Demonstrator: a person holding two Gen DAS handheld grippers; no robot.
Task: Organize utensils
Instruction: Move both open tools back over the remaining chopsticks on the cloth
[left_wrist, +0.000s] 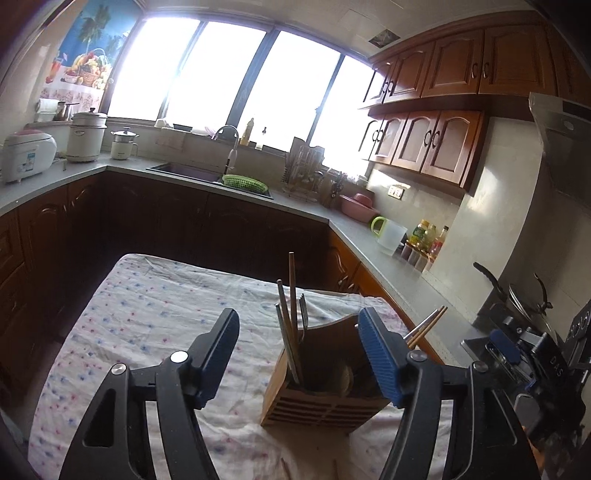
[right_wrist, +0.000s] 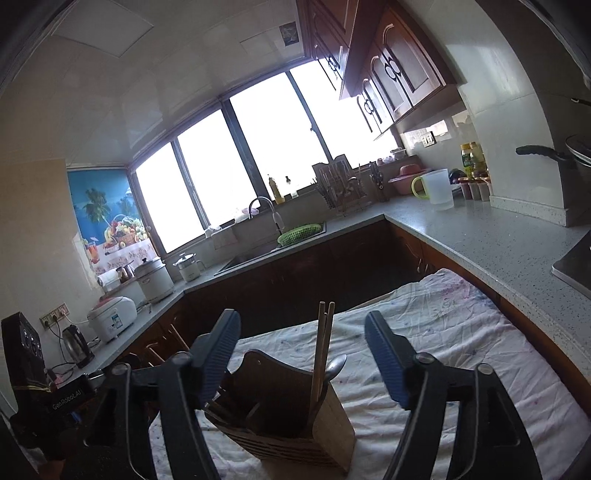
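**Two open grippers around one wooden utensil holder**

Two words can be read: "GenRobot.AI" on the black body of the left gripper (right_wrist: 55, 400) as the right wrist view shows it, and "DAS" on the right gripper (left_wrist: 517, 354) at the edge of the left wrist view.

In its own view the left gripper (left_wrist: 299, 354) points a little downward, its blue ribbed fingers (left_wrist: 380, 354) wide apart and clamped on nothing. The right gripper (right_wrist: 301, 356) is tilted, so the room leans; its fingers (right_wrist: 384, 358) are also apart and empty.

The slatted light-brown wooden utensil holder (left_wrist: 325, 387) stands on the surface between both pairs of fingers, touching none. It holds wooden chopsticks (right_wrist: 322, 350), a metal spoon (right_wrist: 337, 363) and a metal fork (left_wrist: 303, 308).

The surface is covered with a white cloth with pink and blue dots (left_wrist: 147, 314). Behind are a grey counter (left_wrist: 354, 229), brown wooden cabinets (left_wrist: 458, 66) and a bright window (left_wrist: 229, 77).
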